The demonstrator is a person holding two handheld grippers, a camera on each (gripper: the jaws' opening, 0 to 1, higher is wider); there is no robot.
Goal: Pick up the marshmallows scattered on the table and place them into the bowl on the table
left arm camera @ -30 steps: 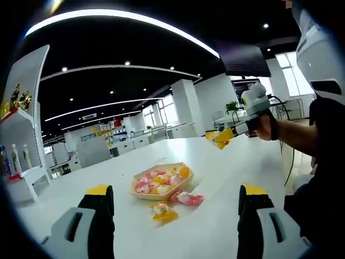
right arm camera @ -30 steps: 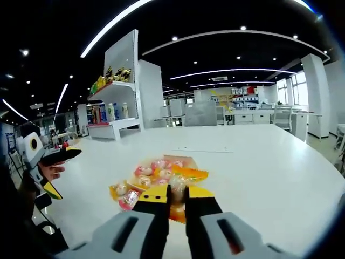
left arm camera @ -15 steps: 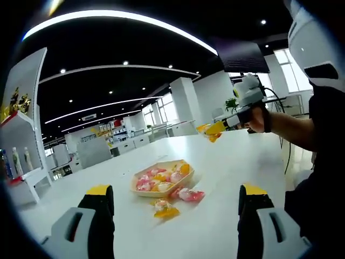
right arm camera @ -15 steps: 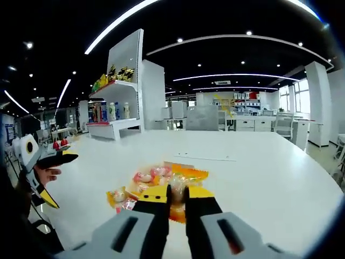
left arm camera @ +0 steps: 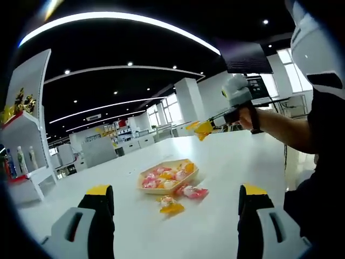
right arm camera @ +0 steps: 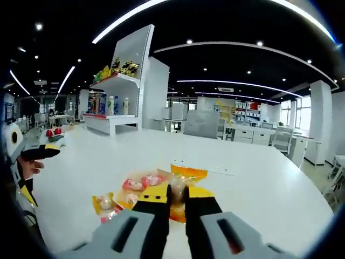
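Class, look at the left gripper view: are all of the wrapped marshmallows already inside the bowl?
No. Two wrapped marshmallows lie on the white table just outside the bowl.

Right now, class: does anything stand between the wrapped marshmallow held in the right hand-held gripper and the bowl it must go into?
Nothing visible does. The right hand-held gripper holds a wrapped marshmallow in the air above the white table, and the bowl lies open-topped below it, holding other marshmallows.
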